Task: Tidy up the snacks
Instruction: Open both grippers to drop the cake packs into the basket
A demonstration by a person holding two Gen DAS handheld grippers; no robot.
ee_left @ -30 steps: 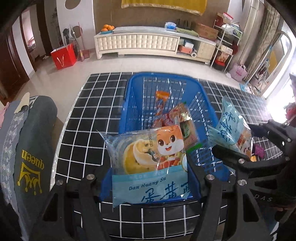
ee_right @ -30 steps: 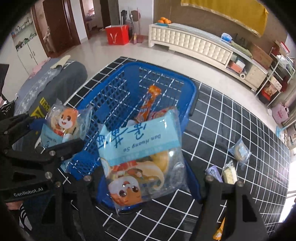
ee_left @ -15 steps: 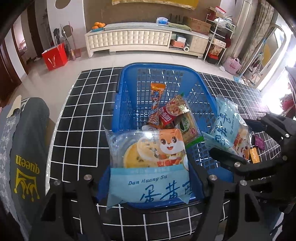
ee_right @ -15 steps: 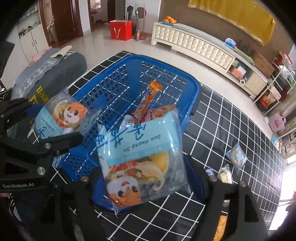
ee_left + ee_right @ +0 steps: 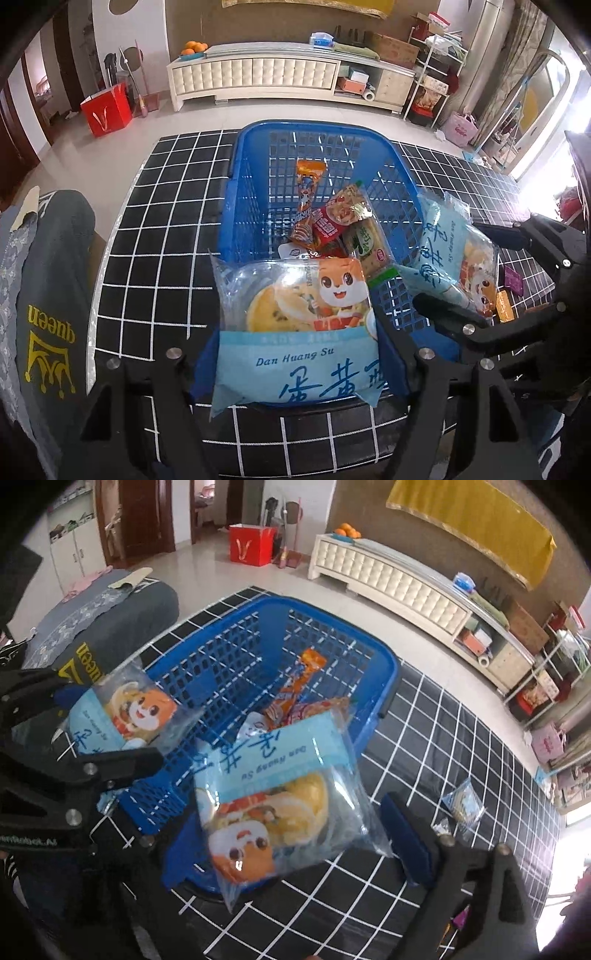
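Left wrist view looks forward and down, close over the near rim of a blue basket (image 5: 236,192), facing a cabinet (image 5: 258,74) at 12 o'clock. Right wrist view looks from the basket's (image 5: 384,672) right, angled toward 10 o'clock. Both share the basket (and each other's gripper).

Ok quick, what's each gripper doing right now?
Left gripper: shut on a Dan Huang Su pastry pack.
Right gripper: shut on a second Dan Huang Su pack.

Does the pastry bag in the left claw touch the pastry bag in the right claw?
Apart. In the left wrist view, blue basket mesh shows between the left claw's pastry bag and the right claw's pastry bag.
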